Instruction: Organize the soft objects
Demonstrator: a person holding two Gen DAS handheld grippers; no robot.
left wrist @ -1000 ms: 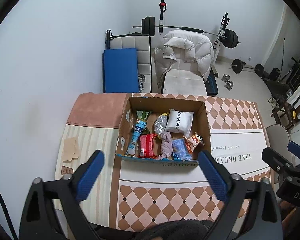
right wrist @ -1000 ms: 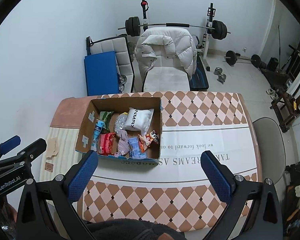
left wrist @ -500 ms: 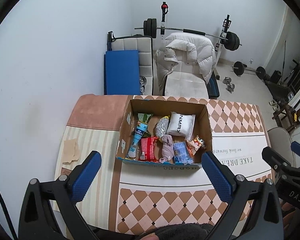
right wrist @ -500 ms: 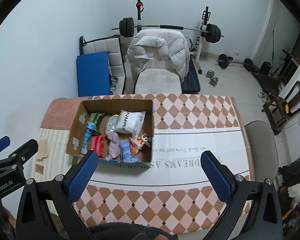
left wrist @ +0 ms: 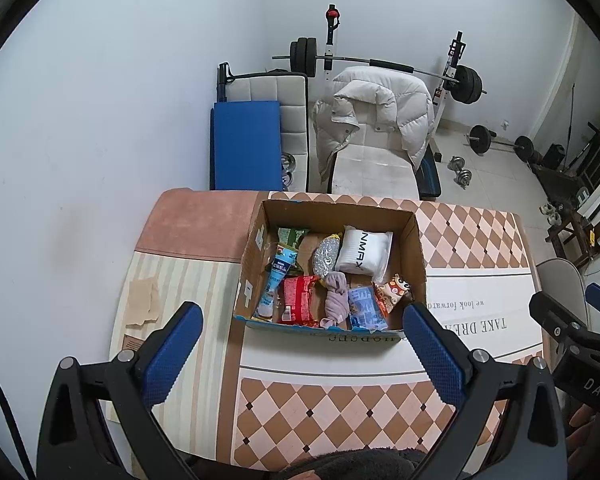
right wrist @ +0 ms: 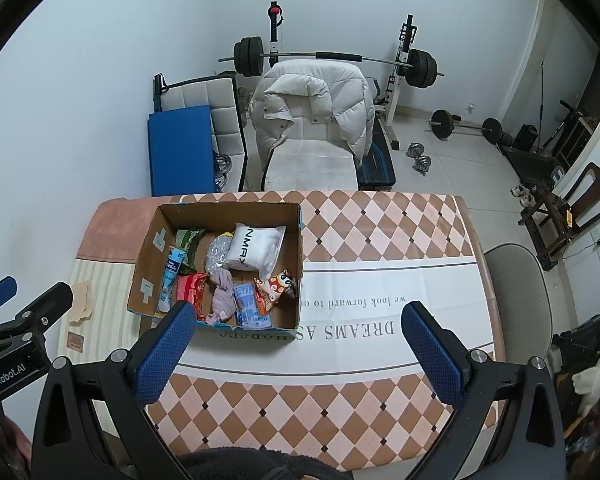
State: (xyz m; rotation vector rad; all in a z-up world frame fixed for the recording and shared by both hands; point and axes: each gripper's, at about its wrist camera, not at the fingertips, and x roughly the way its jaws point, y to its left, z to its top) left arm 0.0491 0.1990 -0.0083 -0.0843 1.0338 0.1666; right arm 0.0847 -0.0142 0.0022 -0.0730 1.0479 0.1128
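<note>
Hovering high above the desk (right wrist: 380, 240), the left gripper (left wrist: 302, 330) and the right gripper (right wrist: 298, 328) both have their jaws spread wide and released, with nothing between them. Probably they are kept high so each camera sees the whole box before any reach. The cardboard box (left wrist: 414, 248) stands on the checkered cloth, toward the left side of the desk. The soft objects all lie inside it: a white packet (left wrist: 364, 250), a silver pouch (left wrist: 326, 256), a mauve cloth bundle (left wrist: 336, 300), a red packet (left wrist: 300, 300), a blue tube (left wrist: 278, 280), a pale blue packet (left wrist: 364, 308) and a cartoon snack bag (left wrist: 392, 292). They are loose and overlapping, partly crumpled. This arrangement fits objects just collected, or objects waiting to be taken out.
</note>
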